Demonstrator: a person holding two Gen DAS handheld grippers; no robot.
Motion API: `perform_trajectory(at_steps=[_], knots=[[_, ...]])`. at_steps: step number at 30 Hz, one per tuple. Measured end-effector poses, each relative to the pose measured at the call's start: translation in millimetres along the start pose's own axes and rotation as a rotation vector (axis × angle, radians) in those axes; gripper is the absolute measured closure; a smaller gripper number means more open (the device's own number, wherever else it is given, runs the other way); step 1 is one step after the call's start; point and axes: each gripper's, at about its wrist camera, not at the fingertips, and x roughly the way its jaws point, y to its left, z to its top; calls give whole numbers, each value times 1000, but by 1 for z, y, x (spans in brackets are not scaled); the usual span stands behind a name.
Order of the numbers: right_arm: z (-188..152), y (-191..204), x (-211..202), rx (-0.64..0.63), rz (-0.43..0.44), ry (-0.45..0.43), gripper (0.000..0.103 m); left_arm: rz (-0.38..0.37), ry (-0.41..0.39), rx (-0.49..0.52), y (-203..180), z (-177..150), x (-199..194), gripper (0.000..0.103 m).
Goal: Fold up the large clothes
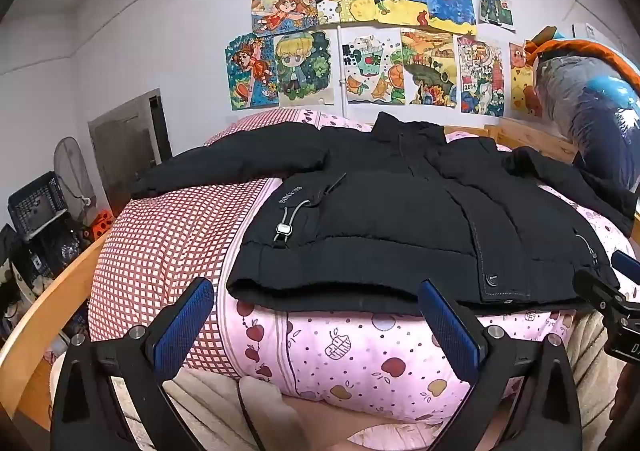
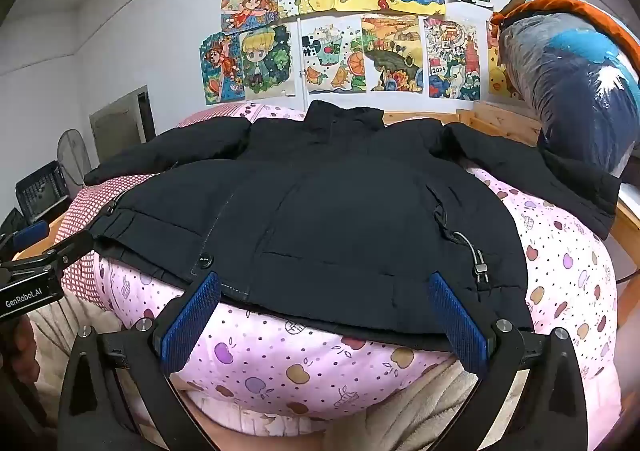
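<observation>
Two sleeves spread wide, the black padded hooded jacket [image 1: 400, 219] lies front-up and flat on the pink fruit-print quilt [image 1: 360, 355] of the bed, likely laid out ready for folding. Left tongs [image 1: 316, 327] and right tongs [image 2: 326, 315] gape empty just short of its hem, seemingly poised to take it.

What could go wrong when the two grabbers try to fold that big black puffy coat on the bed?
1. The black coat looks thick and puffy, so a fold may spring back open.
2. The toggle cord near the hem could snag on the right gripper.
3. The sleeve reaches toward the bed's edge; it might slide off when the left gripper lifts the coat.
</observation>
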Motion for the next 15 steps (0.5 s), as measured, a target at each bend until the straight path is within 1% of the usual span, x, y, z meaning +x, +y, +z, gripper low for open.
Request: perform_trajectory(at_steps=[6,7,11,12,13,15], knots=[[1,-3,0,-3,-2,-12,1,-27,9,-5,-2,1,4,0],[1,-3,-1,-5,-2,-14,1,-27,6,-3,-1,9,-2,0],[-2,-5,-2,-6,-4,-19,1,-30,3,12,-5,15,-3,0],[6,-6,-3,-6,-4,-20,1,-28,1,15,-6,16,-3,0],[6,-7,-4,-7,-4,-21,1,-27,-9,15,-6,9,-4,0],[5,-7,-4,-8,-3,-22,1,-29,-12,19,-7,9,-4,0]])
